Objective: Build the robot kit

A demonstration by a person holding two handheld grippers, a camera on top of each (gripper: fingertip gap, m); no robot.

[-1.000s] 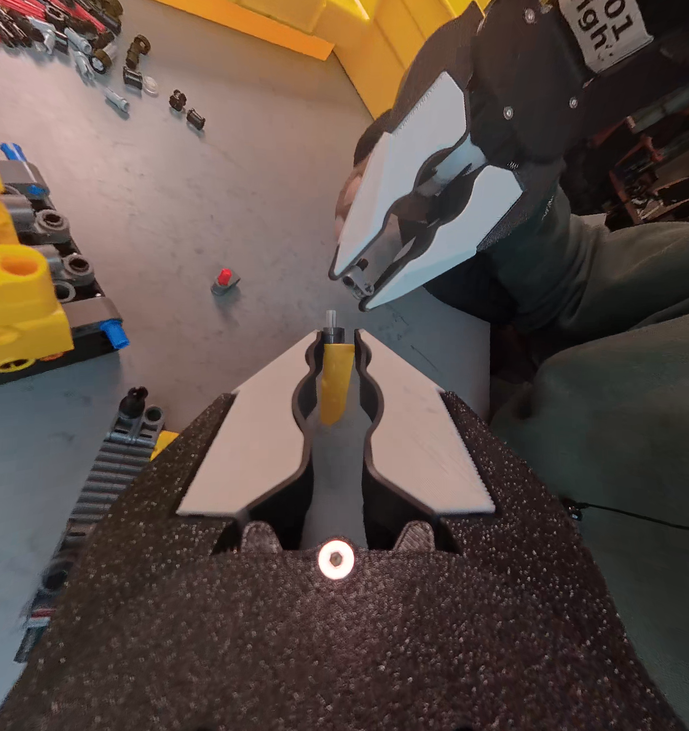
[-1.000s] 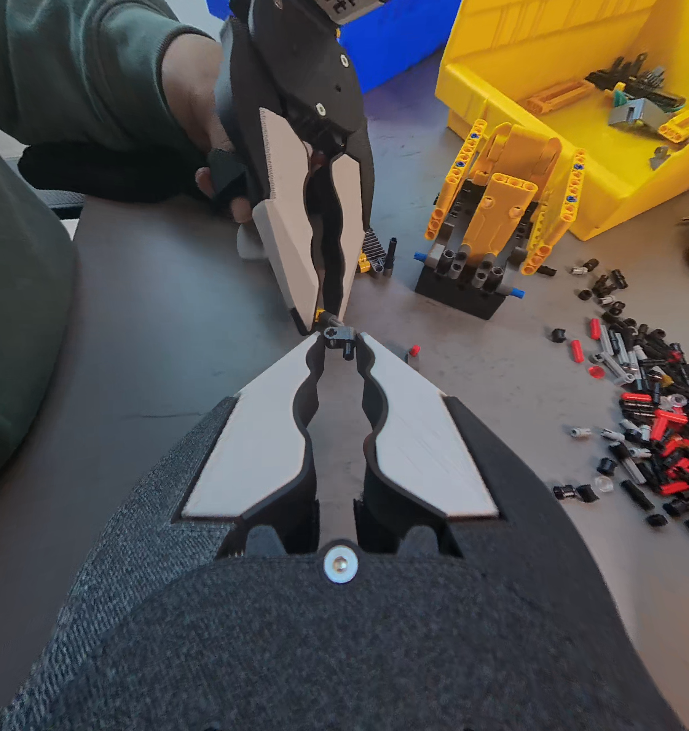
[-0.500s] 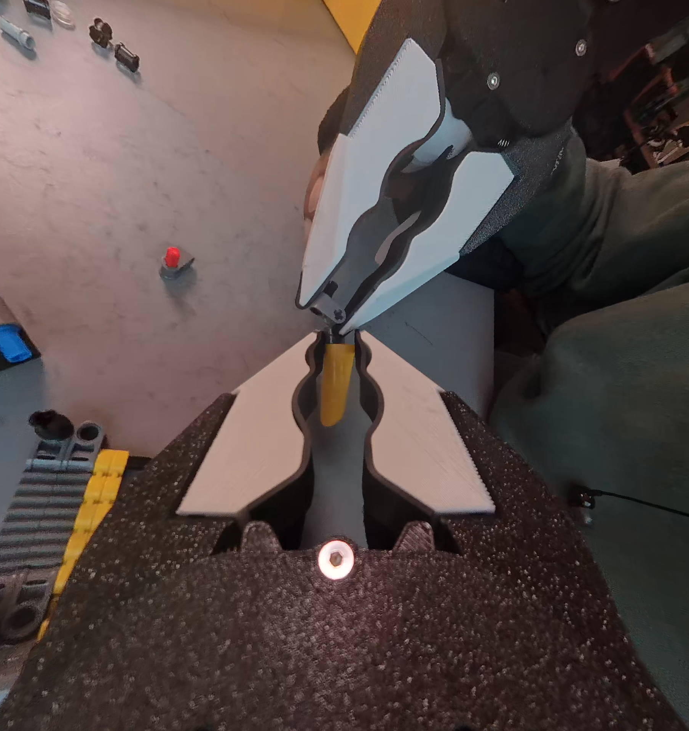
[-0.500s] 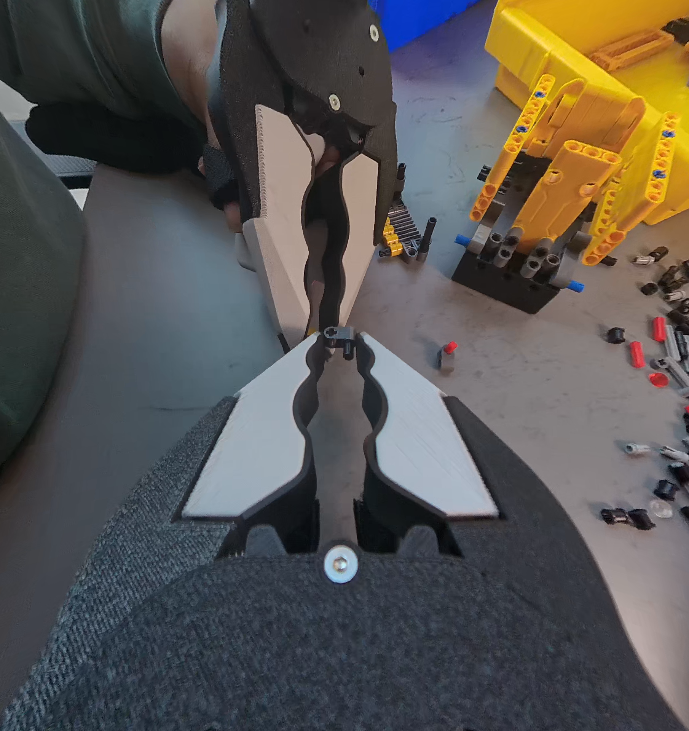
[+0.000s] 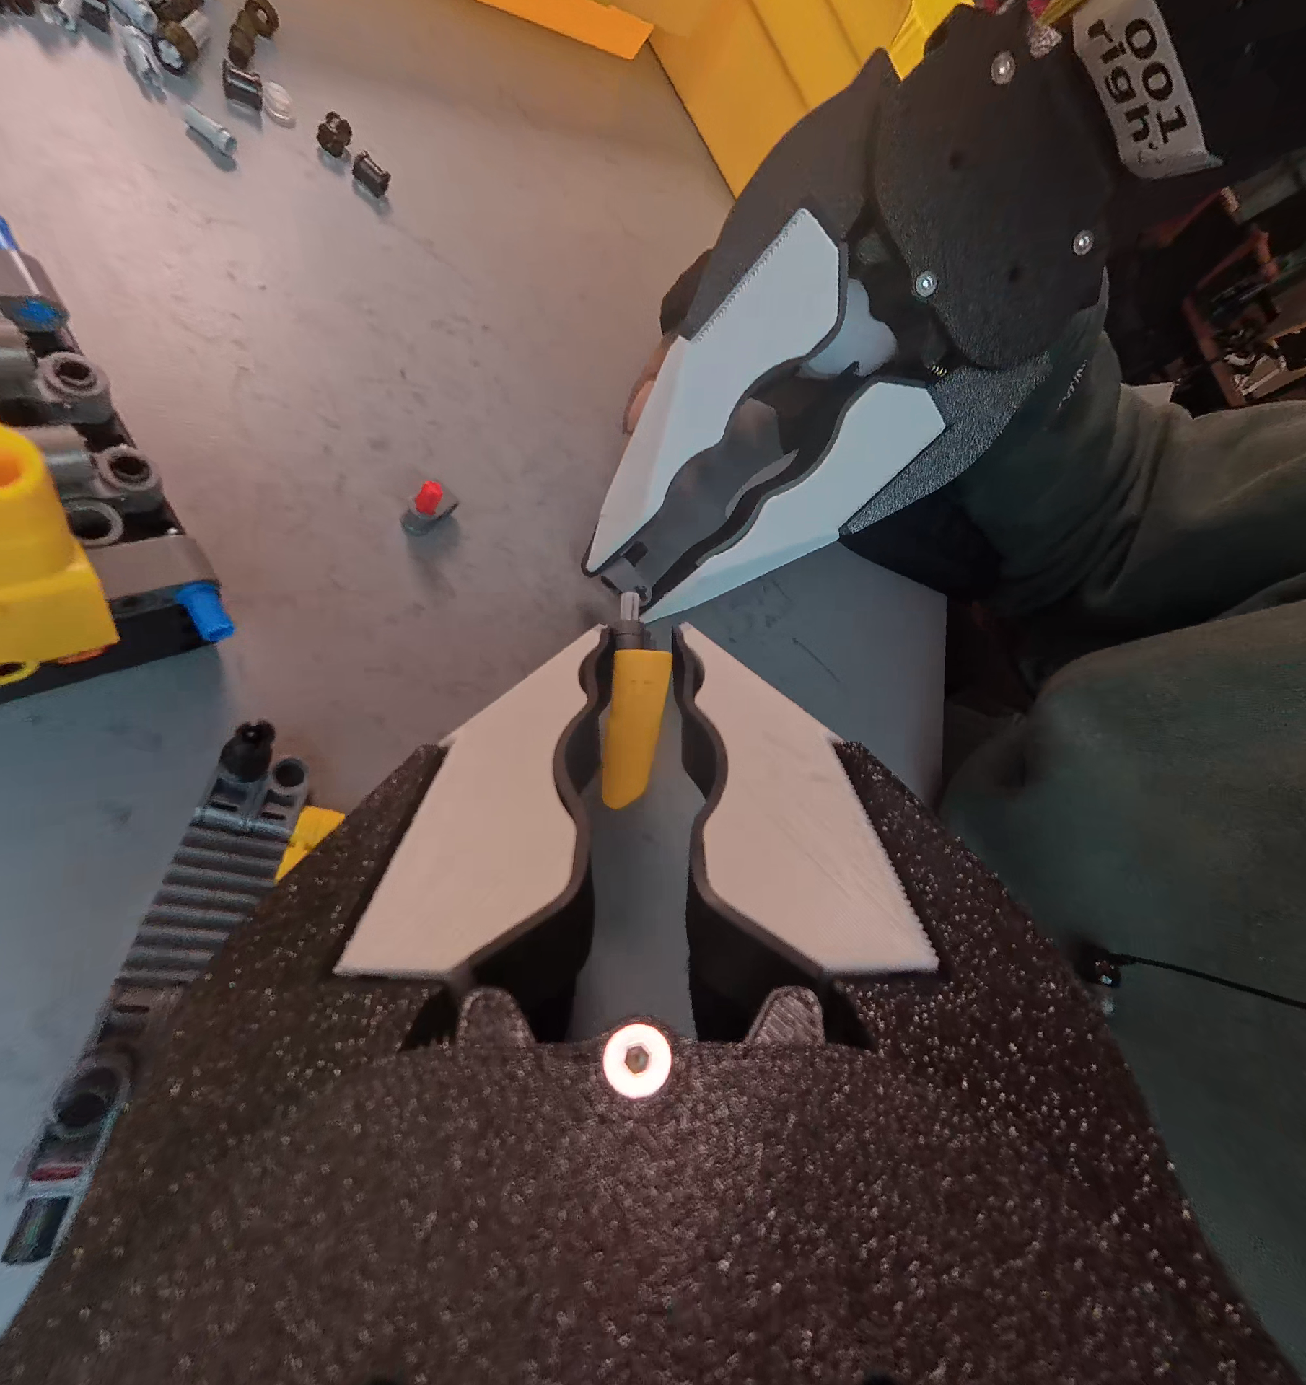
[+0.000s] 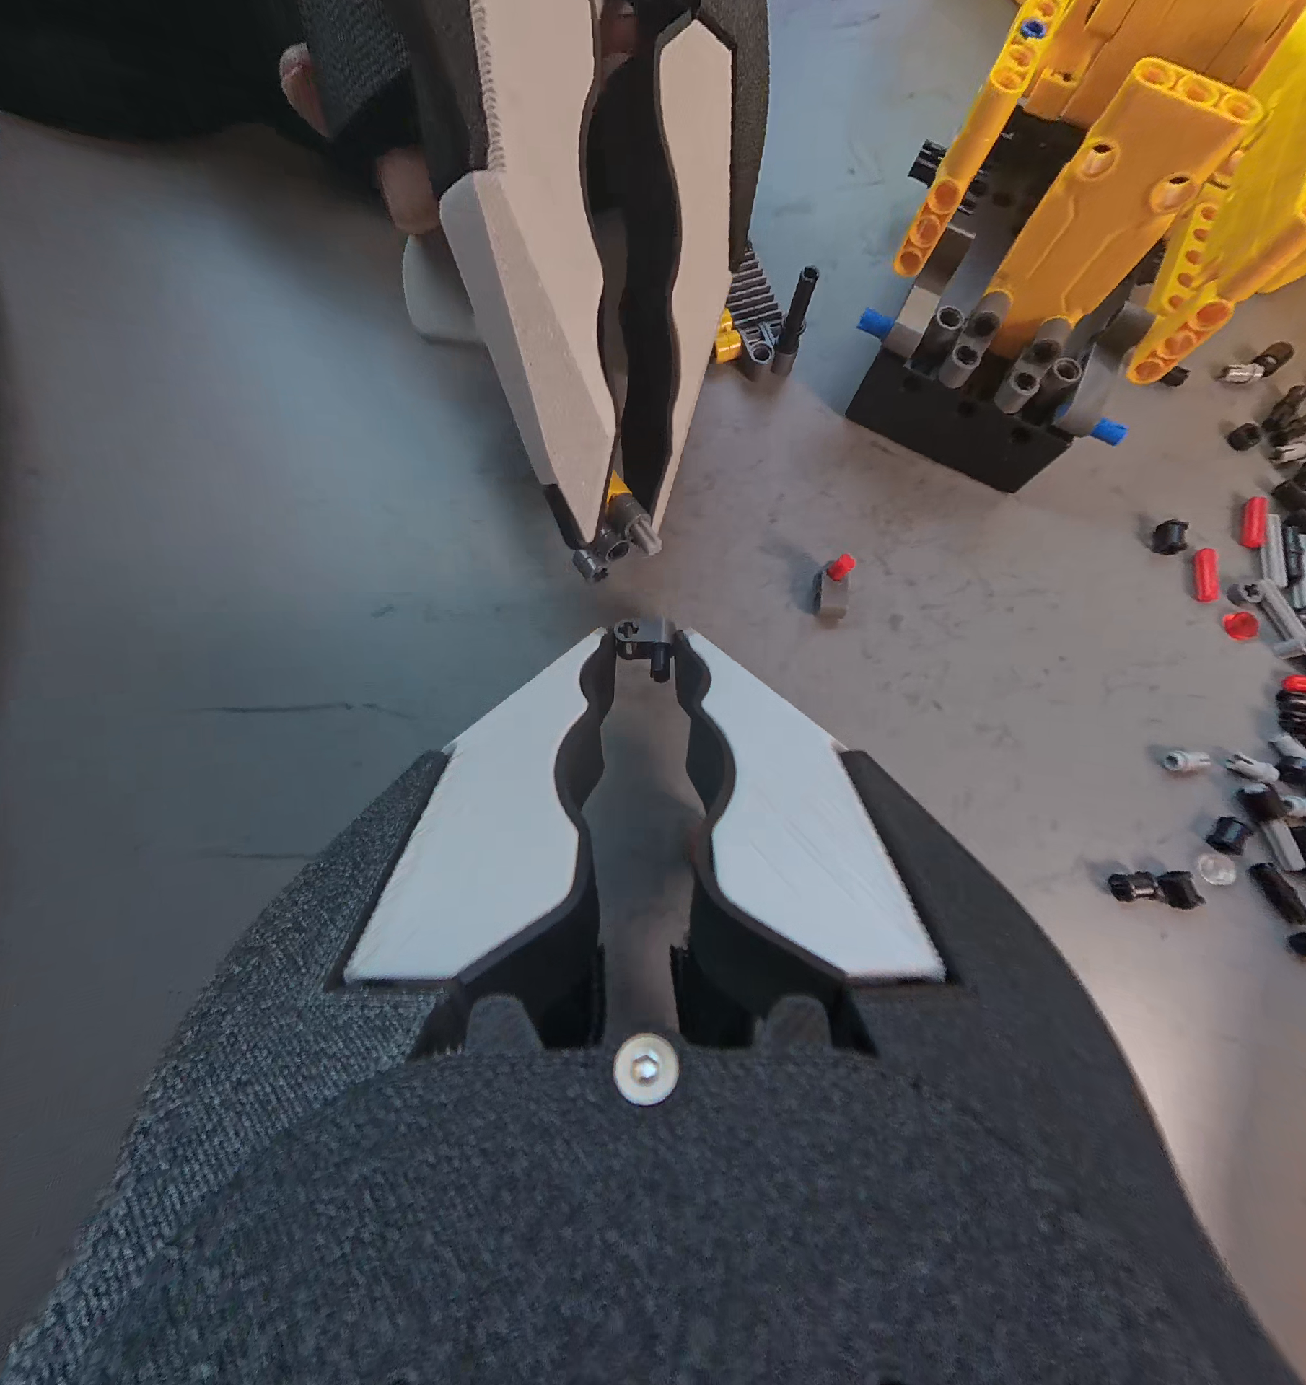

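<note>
Above the grey table (image 6: 275,599): two grippers are held tip to tip, slightly apart.
Left gripper (image 5: 637,637): clamped together on a yellow piece (image 5: 631,723); a dark connector with a pale pin (image 6: 624,543) projects from its tip.
Right gripper (image 6: 644,641): clamped together on a small grey connector (image 6: 646,633), one black peg pointing back.
Step, as judged: pin and hole are best lined up squarely before any pressing; both grips are to be kept firm.
Count, grippers: two.
Count, held pieces: two.
Count, yellow model (image 6: 1085,225): one, on a black base.
Count, blue pegs on model: two seen.
Count, red-topped piece (image 6: 834,584): one, alone on the table.
Count, loose pile (image 6: 1287,674): too many to tell.
</note>
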